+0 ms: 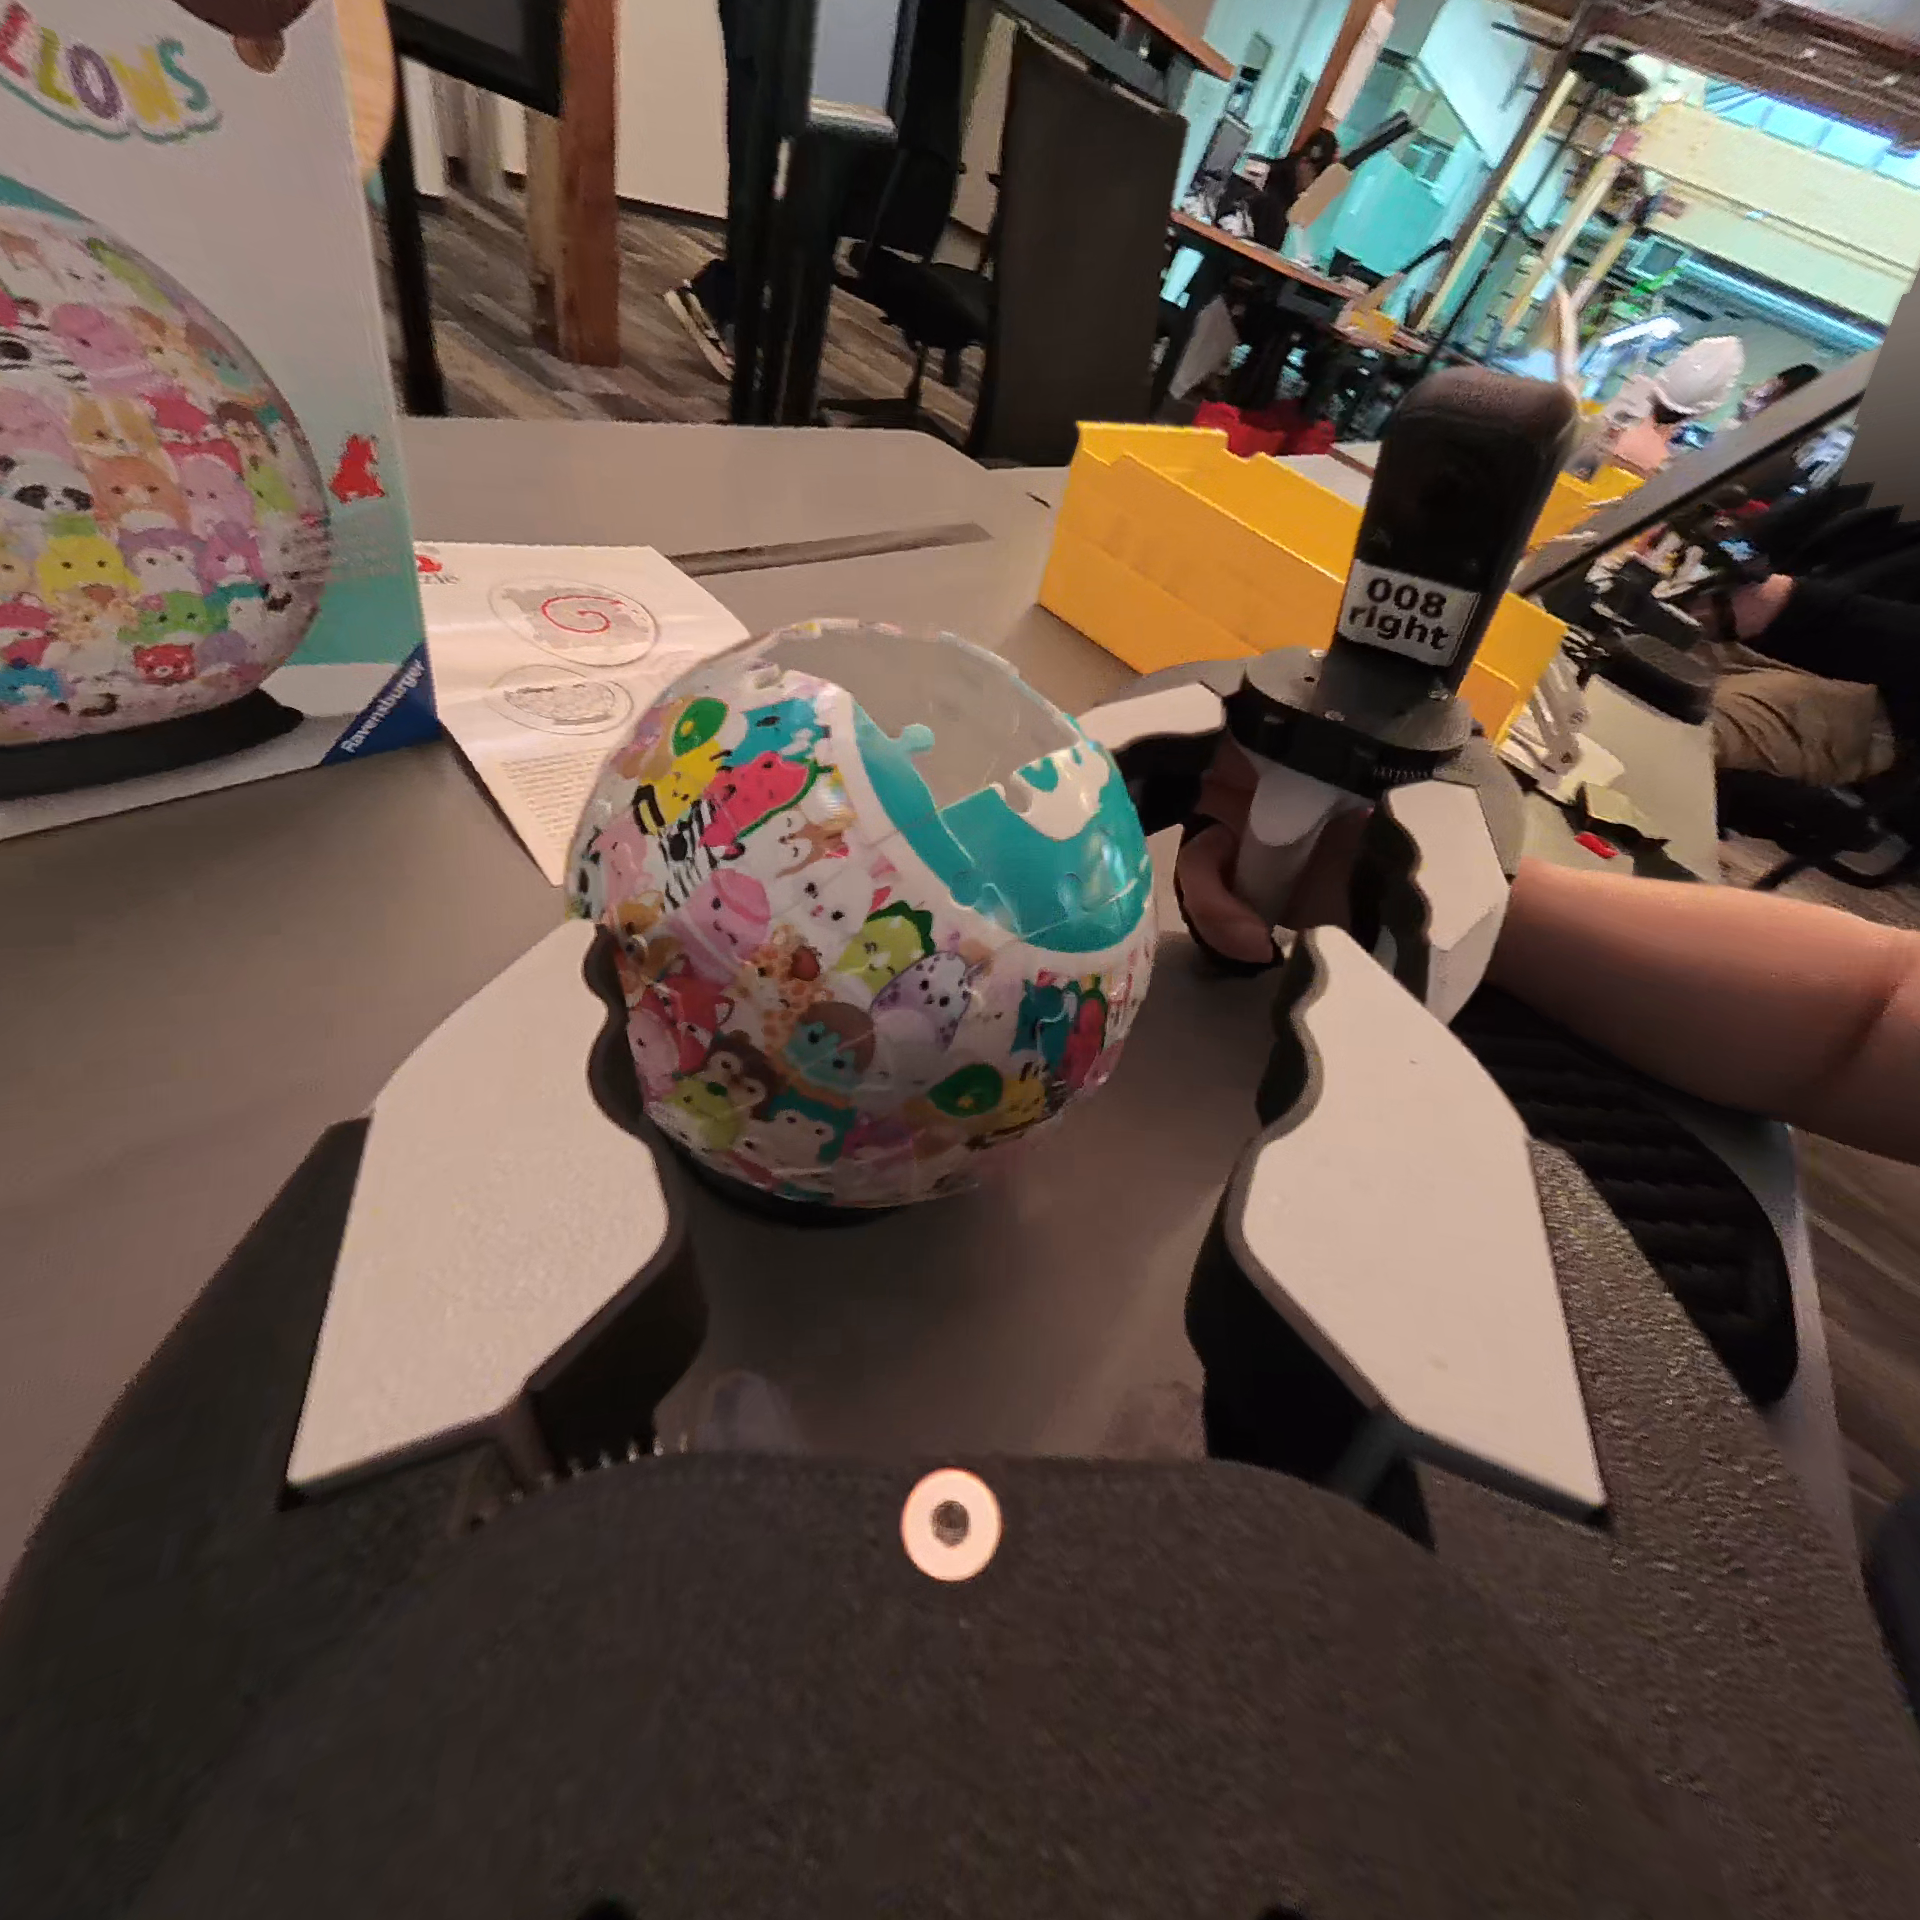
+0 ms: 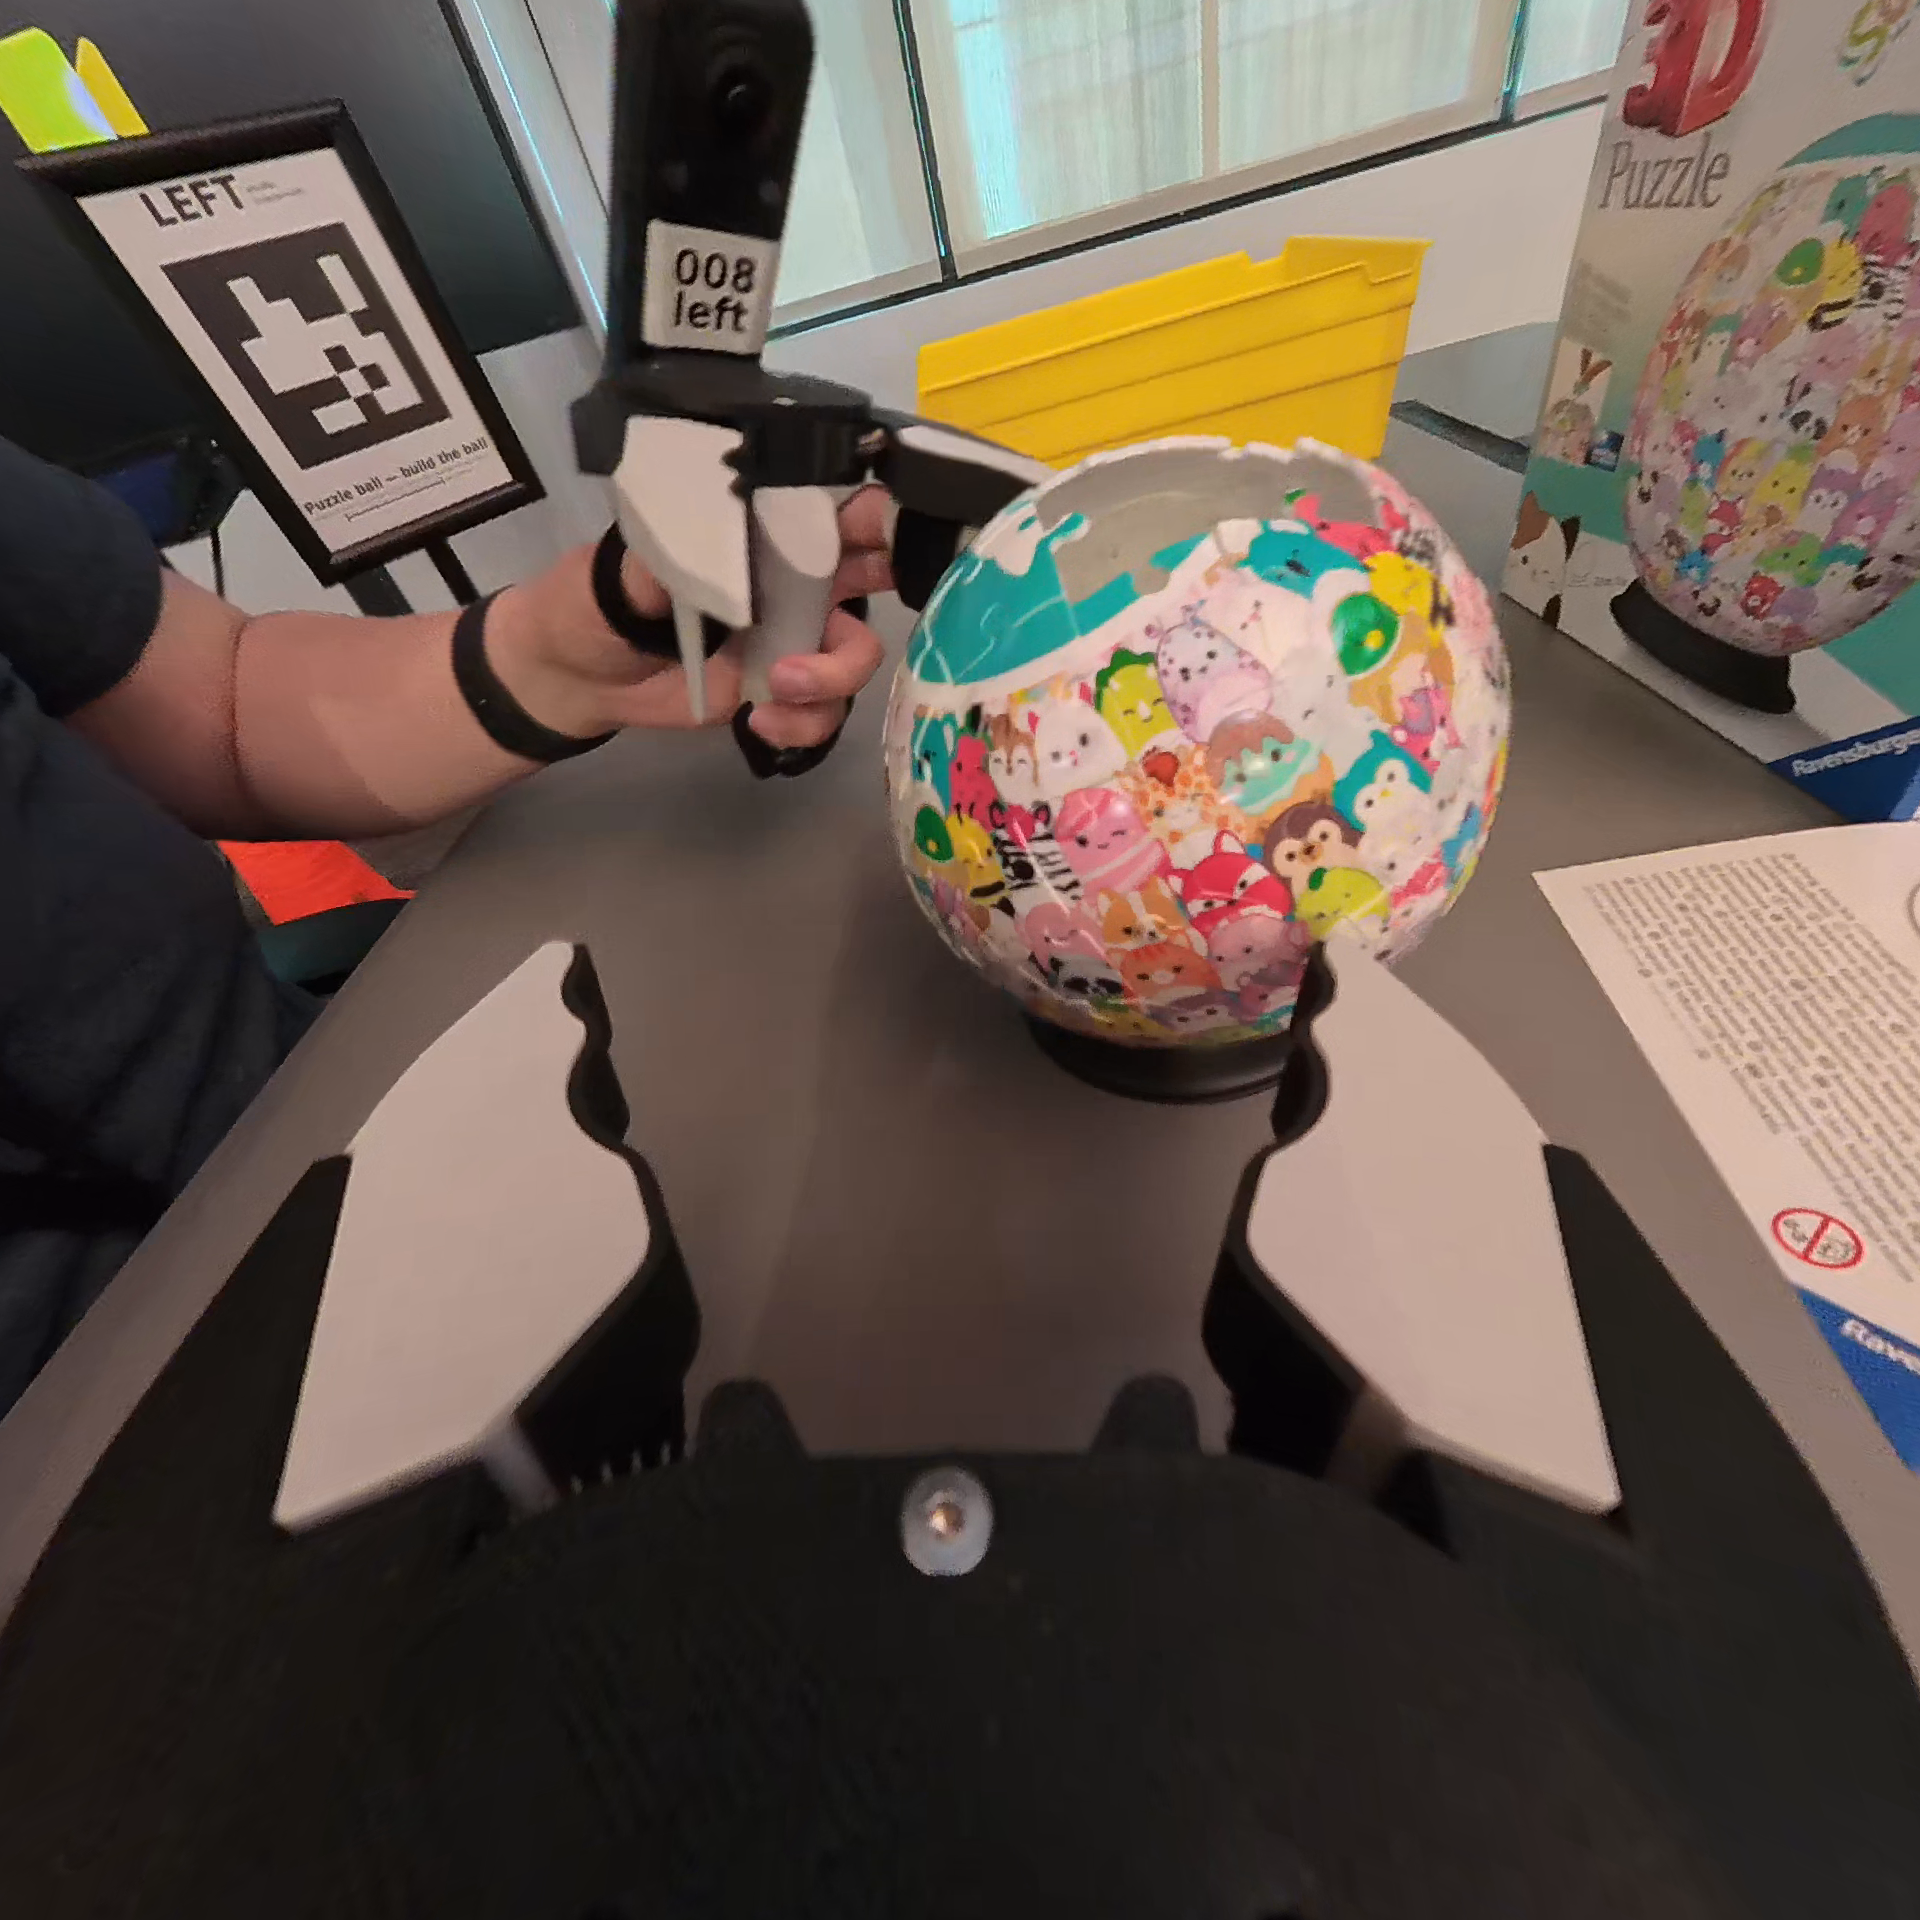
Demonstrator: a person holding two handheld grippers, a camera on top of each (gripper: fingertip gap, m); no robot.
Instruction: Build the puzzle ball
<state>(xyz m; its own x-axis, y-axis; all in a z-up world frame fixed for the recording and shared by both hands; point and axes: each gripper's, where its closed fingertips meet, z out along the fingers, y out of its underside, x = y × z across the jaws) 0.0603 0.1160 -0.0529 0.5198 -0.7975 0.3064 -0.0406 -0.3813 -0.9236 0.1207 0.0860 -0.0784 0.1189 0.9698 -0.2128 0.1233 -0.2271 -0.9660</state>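
My left gripper [image 1: 951, 997], spread wide, straddles the colourful, open-topped plastic puzzle ball [image 1: 862, 914], nearer than my empty, parted right gripper [image 2: 951, 1023] beside it.

Open-plan workshop: cluttered workbenches [image 1: 1299, 270], yellow bins [image 1: 1195, 540].

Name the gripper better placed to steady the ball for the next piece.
Left, probably. The left gripper is open around the puzzle ball, one finger at its side. The right gripper is open, empty, with the ball ahead near one fingertip.
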